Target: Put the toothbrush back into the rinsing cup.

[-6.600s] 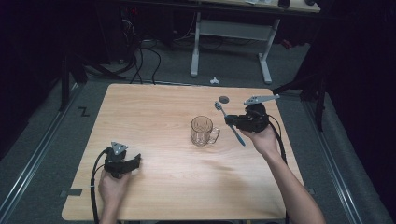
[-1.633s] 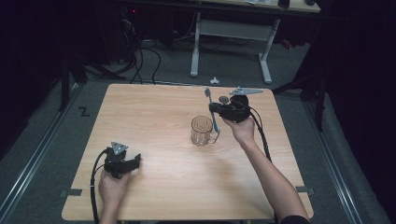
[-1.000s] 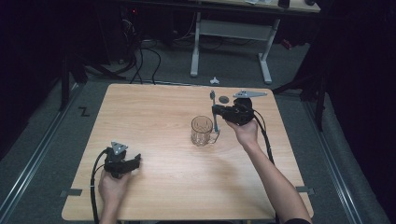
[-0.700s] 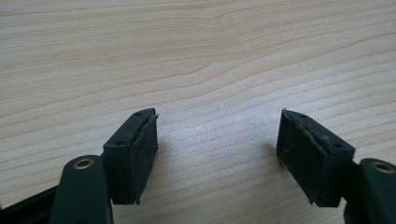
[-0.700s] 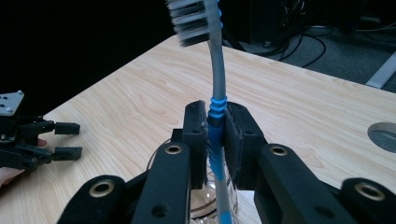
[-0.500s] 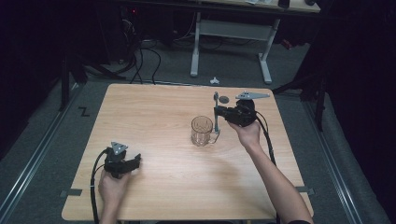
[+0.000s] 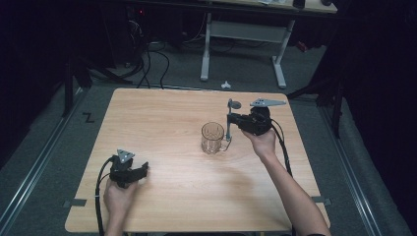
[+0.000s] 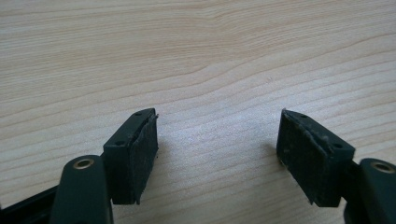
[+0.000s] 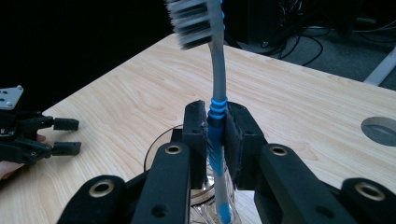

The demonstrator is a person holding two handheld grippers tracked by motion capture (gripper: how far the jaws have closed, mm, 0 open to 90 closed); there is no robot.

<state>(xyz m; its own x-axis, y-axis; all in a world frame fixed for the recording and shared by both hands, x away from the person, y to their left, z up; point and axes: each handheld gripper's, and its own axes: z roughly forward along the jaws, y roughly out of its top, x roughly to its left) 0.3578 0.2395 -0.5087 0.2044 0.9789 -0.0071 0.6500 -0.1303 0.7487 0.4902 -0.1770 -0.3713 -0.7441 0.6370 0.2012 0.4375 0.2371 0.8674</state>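
Two handheld black grippers, seen from above a wooden table (image 7: 162,123): the left gripper (image 7: 142,169), at the table's near left corner, and the right gripper (image 7: 232,121), toward its far right edge, each carry a grey three-cornered plate and trail a black cable. Up close, the jaws are matte black blocks with brass-ringed screw holes and rough dark pads (image 8: 144,154). Forearms are bare, no sleeves.
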